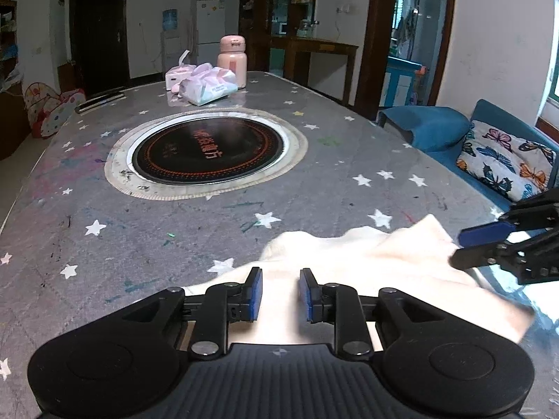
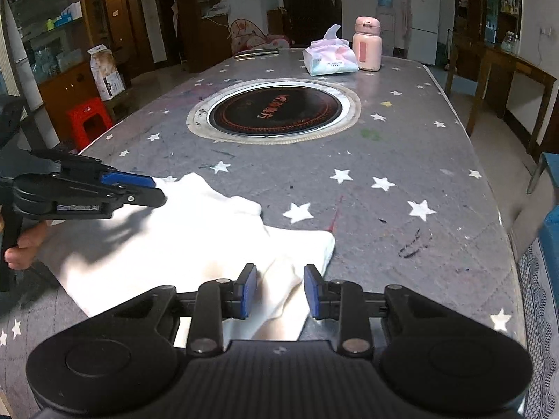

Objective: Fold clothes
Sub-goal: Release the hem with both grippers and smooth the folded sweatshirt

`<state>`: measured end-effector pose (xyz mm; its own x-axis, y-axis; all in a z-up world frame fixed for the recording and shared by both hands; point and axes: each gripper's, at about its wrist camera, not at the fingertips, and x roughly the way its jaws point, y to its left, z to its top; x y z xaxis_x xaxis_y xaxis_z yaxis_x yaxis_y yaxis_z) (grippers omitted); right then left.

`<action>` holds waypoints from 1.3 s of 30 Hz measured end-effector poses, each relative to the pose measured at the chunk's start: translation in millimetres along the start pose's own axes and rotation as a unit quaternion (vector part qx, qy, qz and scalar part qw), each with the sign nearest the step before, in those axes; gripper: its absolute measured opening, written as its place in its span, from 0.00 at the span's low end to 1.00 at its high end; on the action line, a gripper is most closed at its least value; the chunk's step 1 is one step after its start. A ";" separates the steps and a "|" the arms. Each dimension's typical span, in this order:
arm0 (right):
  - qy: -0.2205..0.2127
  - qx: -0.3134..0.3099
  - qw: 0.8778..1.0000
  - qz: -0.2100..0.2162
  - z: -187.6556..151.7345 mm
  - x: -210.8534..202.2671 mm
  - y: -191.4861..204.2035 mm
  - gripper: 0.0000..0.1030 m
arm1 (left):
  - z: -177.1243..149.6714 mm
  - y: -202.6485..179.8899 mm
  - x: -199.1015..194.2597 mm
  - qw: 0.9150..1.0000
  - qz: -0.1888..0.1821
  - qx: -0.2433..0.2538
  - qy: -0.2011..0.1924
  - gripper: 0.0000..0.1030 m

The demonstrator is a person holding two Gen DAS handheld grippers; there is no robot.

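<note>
I see a white garment lying rumpled on the near end of the table, at about 6 o'clock from the round black cooktop set into the middle of the star-patterned top.

My left hand-held gripper hovers over the garment's left part with its blue pads spread apart and only cloth showing in the gap below them; they pinch nothing. In the right wrist view it comes in from 9 o'clock, pads parted above the cloth.

My right hand-held gripper is also spread wide, straddling a raised fold of the garment near its right edge. I cannot tell whether its pads touch the fold.

At the far end, around 12 o'clock, a pink bottle stands just beside a pack of tissues. A dark flat object lies to their left near the table's far edge.
</note>
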<state>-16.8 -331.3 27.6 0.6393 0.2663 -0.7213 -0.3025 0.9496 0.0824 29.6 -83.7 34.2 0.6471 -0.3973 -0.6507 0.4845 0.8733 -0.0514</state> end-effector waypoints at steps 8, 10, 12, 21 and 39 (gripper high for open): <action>0.005 0.004 1.000 0.004 -1.9 16.2 -1.6 0.25 | -12.4 -4.2 -16.1 1.000 -0.001 0.009 -0.002 0.29; 0.000 0.007 1.000 0.002 -2.9 16.7 -1.1 0.11 | -15.6 -3.3 -15.8 1.000 0.001 0.009 0.000 0.29; -0.008 -0.008 1.000 -0.017 -1.2 13.4 3.7 0.07 | -18.6 -2.3 -15.3 1.000 0.002 0.010 0.003 0.30; -0.006 0.006 1.000 -0.030 1.7 17.2 -4.7 0.10 | -23.5 1.3 -13.2 1.000 0.004 0.007 0.003 0.35; -0.006 -0.012 1.000 0.017 30.0 49.7 20.5 0.10 | -23.4 14.9 -20.0 1.000 0.011 -0.009 -0.003 0.41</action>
<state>30.0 -293.5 14.1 0.6371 0.3014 -0.7094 -0.3411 0.9356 0.0911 10.1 -56.1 28.7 0.6611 -0.3791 -0.6475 0.4588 0.8871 -0.0508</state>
